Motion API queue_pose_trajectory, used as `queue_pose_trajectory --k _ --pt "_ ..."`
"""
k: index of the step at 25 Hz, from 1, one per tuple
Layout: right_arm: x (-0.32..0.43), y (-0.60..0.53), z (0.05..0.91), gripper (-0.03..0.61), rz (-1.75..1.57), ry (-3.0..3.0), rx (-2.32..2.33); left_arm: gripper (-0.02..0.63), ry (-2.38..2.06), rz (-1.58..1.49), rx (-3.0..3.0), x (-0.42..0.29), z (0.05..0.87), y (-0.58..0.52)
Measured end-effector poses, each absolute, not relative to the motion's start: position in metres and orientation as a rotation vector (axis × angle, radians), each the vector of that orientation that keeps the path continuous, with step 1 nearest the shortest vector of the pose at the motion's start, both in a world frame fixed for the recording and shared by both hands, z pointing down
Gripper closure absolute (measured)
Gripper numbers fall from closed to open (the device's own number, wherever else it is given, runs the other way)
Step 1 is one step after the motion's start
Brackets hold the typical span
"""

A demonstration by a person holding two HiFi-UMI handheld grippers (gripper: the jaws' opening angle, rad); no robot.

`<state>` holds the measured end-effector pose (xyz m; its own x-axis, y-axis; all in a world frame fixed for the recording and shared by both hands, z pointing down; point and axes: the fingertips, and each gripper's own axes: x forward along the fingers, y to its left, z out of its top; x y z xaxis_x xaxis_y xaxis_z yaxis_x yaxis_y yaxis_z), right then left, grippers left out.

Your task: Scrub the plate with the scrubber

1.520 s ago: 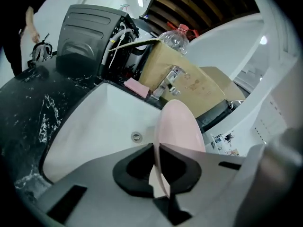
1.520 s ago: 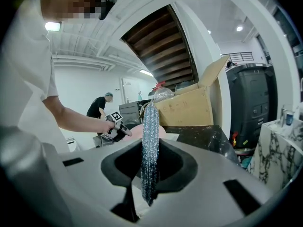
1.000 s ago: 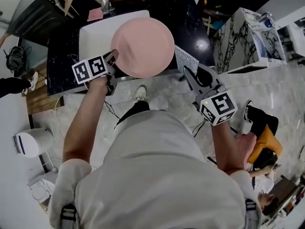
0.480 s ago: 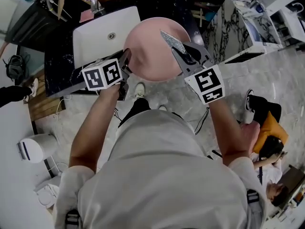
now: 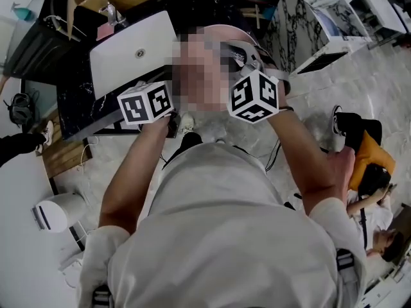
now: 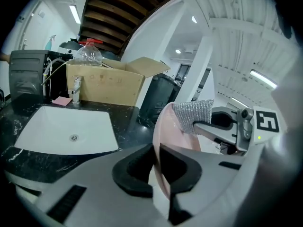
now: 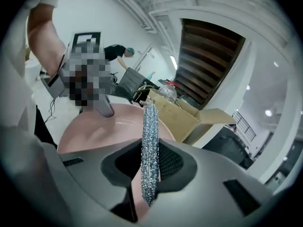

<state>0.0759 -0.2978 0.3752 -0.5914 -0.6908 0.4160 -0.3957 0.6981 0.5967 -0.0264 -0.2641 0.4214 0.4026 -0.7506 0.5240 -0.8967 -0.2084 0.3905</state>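
My left gripper (image 6: 156, 162) pinches the rim of the pink plate (image 6: 165, 126), which stands nearly on edge in the air above the counter's front; its jaws are opening slightly with the rim still between the pads. The right gripper (image 7: 150, 167) is shut on the silver mesh scrubber (image 7: 150, 145). In the left gripper view the scrubber (image 6: 191, 115) lies against the plate's upper face, with the right gripper (image 6: 206, 124) behind it. In the right gripper view the plate (image 7: 104, 126) spreads out behind the scrubber. A mosaic patch hides most of the plate in the head view, between both grippers (image 5: 172, 117) (image 5: 241, 56).
A white sink (image 6: 66, 131) is set in the black counter (image 6: 128, 117), with a faucet (image 6: 75, 89) behind it. A cardboard box (image 6: 106, 82) and a clear bottle (image 6: 87, 53) stand at the back. A person sits on the floor at the right (image 5: 366, 165).
The plate has come up from over the sink toward the head camera. The right gripper swung in from the lower right and brought the scrubber onto the plate's face.
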Motion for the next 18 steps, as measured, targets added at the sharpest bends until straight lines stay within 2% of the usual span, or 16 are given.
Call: queue_pose_trajectory --k 8,18 --pt "0.067 -0.266 0.395 0.502 -0.773 -2.128 0.726 0.589 -1.364 0.279 2.040 -0.004 0.414 -0.260" --pt "0.054 -0.199 0.429 0.502 -0.753 -2.170 0.446 0.584 -1.398 0.242 2.066 -0.013 0.395 -0.268"
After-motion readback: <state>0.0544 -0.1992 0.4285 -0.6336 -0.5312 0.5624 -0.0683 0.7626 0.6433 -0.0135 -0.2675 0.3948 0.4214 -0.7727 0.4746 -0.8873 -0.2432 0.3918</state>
